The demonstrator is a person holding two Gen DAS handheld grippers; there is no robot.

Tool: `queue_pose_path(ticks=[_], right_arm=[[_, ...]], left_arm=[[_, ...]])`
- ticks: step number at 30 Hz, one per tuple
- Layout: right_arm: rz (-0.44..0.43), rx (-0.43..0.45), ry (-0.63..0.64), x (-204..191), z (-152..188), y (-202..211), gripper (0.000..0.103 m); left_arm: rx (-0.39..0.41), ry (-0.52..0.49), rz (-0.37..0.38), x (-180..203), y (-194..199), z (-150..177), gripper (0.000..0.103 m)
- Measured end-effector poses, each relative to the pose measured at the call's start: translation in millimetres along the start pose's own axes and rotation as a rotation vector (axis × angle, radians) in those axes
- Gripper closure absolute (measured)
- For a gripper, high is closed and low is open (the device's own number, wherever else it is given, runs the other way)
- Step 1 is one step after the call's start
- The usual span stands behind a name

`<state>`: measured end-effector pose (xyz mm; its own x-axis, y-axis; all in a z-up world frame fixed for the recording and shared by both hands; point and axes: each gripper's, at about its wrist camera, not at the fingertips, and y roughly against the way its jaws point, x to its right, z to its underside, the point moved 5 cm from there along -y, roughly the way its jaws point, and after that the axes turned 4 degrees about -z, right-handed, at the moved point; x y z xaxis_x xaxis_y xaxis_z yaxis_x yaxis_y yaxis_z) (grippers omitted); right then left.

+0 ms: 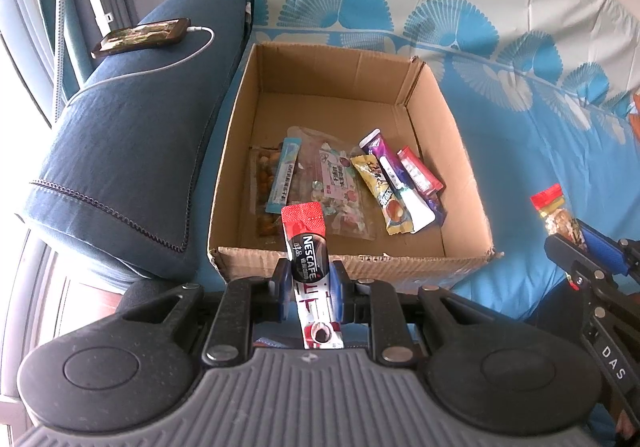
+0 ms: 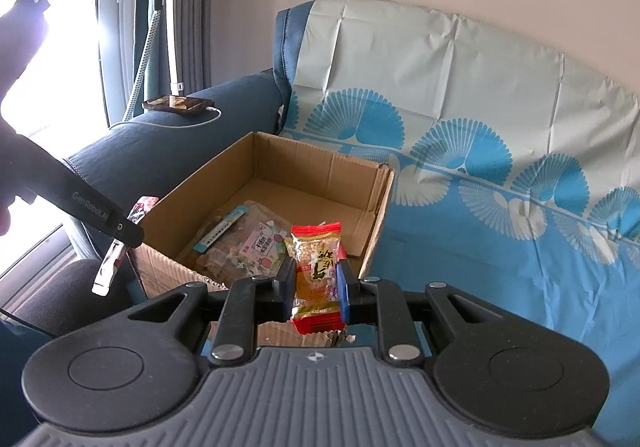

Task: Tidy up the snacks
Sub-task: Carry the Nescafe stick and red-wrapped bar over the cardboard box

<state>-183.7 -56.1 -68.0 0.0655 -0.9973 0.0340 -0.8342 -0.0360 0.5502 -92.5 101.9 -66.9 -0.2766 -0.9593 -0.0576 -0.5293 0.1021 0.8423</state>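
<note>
An open cardboard box (image 1: 466,183) sits on the sofa seat and holds several snack packets (image 1: 340,183). My left gripper (image 1: 310,283) is shut on a red and white Nescafé stick (image 1: 308,247), held upright just above the box's near edge. My right gripper (image 2: 316,279) is shut on a yellow and red snack packet (image 2: 316,267), held at the box's near right corner (image 2: 376,243). In the left wrist view the right gripper (image 1: 576,243) shows at the right with its packet (image 1: 554,213). In the right wrist view the left gripper (image 2: 120,227) shows at the left.
The sofa has a blue fan-pattern cover (image 1: 520,87). A dark blue armrest (image 1: 132,135) stands left of the box, with a phone (image 1: 140,37) on a white charging cable on top. A white stand (image 2: 172,7) and curtains are behind the armrest.
</note>
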Motion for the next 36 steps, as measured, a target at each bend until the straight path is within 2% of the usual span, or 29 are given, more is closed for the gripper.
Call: queue_pose_path(ticks=[26, 36], right_arm=[[-0.007, -0.04, -0.021, -1, 2, -17, 0.08], [-0.012, -0.029, -0.038, 6, -7, -30, 0.08]], left_arm=[[-0.033, -0.01, 0.008, 2, -13, -4, 0.081], [-0.017, 0.003, 0.007, -7, -16, -30, 0.08]])
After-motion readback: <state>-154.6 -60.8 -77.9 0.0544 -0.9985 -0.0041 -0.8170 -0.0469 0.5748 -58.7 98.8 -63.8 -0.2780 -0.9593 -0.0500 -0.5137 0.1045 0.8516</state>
